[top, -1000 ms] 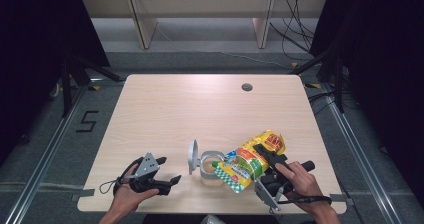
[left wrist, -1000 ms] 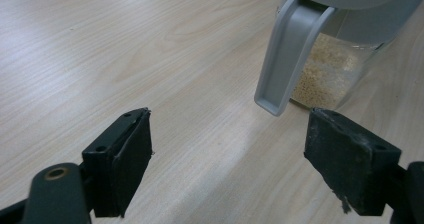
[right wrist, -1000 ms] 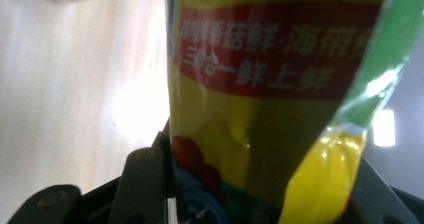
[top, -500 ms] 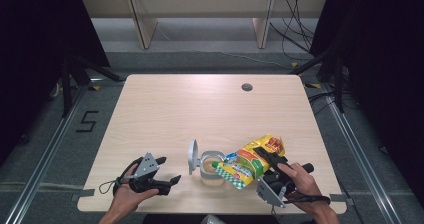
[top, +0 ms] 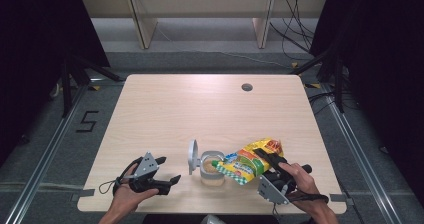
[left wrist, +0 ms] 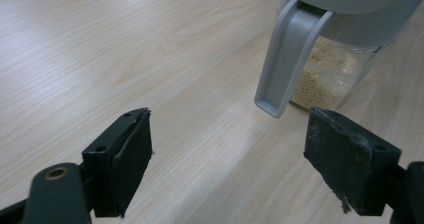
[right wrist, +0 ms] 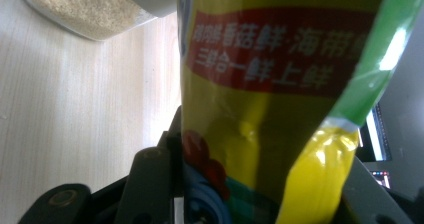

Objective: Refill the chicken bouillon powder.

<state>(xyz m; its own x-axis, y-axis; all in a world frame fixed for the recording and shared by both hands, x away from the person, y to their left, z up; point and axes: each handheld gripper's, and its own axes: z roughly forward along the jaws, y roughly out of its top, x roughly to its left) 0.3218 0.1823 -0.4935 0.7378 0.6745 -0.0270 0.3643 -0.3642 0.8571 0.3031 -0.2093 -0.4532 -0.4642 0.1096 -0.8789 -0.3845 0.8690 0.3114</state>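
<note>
One seasoning pouch (top: 250, 160), clamped in the right gripper (top: 272, 166), is tipped over the jar (top: 212, 170) near the desk's (top: 200, 109) front edge; its mouth is best kept centred. The left gripper (left wrist: 227, 159) is held agape, empty.

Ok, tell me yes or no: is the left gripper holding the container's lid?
No. The left gripper has its jaws open and empty, short of the flipped-up lid of the container.

Yellow-green bag (top: 251, 160), red label; grey-lidded clear jar (top: 212, 169).

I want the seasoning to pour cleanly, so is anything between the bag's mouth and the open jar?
Nothing visible. The right gripper holds the yellow bag tilted over the jar, whose lid is flipped up on the far side from the bag.
</note>
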